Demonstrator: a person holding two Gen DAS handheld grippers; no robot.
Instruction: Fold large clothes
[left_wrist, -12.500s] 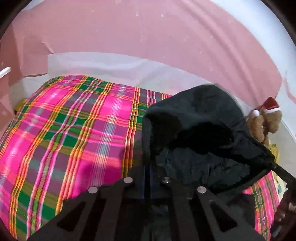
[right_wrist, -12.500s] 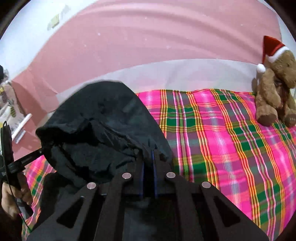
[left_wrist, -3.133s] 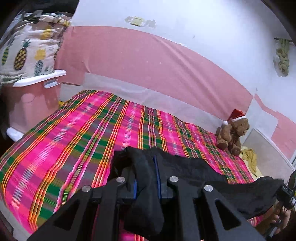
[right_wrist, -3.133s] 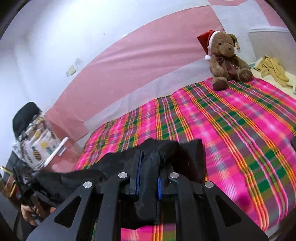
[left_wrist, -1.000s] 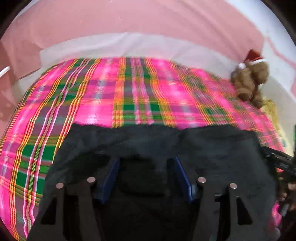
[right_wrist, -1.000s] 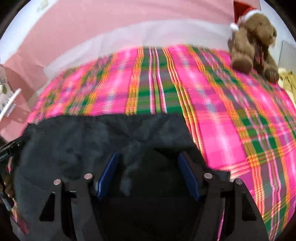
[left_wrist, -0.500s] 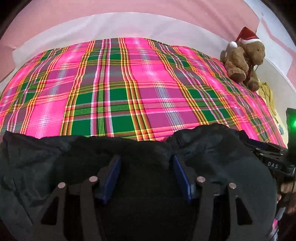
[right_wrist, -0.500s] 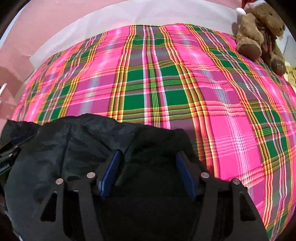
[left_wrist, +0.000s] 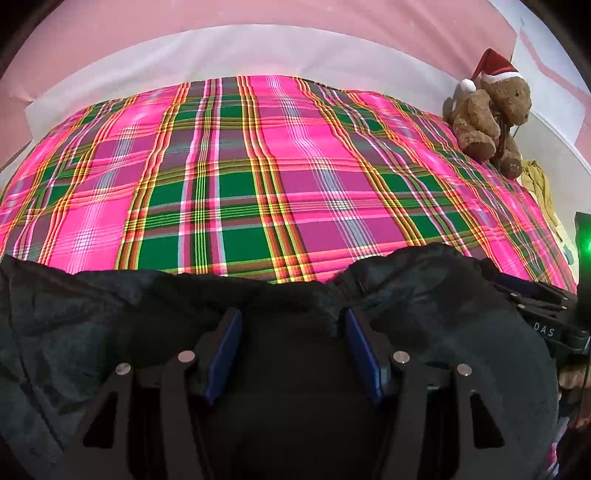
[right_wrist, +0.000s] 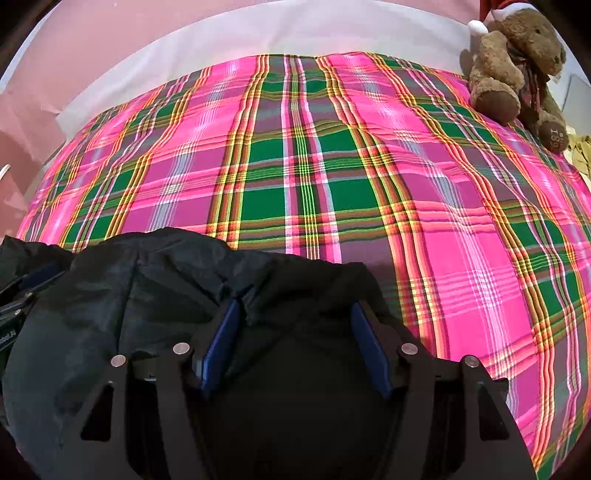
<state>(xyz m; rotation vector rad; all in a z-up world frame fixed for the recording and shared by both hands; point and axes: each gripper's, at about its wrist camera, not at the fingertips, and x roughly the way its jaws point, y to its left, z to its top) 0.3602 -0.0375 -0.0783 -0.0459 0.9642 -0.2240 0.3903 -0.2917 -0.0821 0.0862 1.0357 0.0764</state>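
A large black garment (left_wrist: 110, 314) lies bunched along the near edge of the plaid bed cover (left_wrist: 258, 166). My left gripper (left_wrist: 291, 317) hangs just over it, open, with its blue pads (left_wrist: 225, 347) wide apart and black cloth loose between them. In the right wrist view the same garment (right_wrist: 147, 288) fills the lower left. My right gripper (right_wrist: 295, 306) is open above its right end, pads (right_wrist: 369, 347) clear of the cloth. Each gripper shows at the edge of the other's view: the right gripper (left_wrist: 543, 328) and the left gripper (right_wrist: 22, 291).
A brown teddy bear (left_wrist: 487, 118) in a red Santa hat sits at the bed's far right corner, with a yellow cloth (left_wrist: 539, 181) beside it. The bed cover (right_wrist: 332, 166) stretches back to a white and pink wall (left_wrist: 258, 44).
Both grippers, shut on the garment three seconds ago, now stand open. Over the last second both sank toward the bed and the garment settled flat along its near edge.
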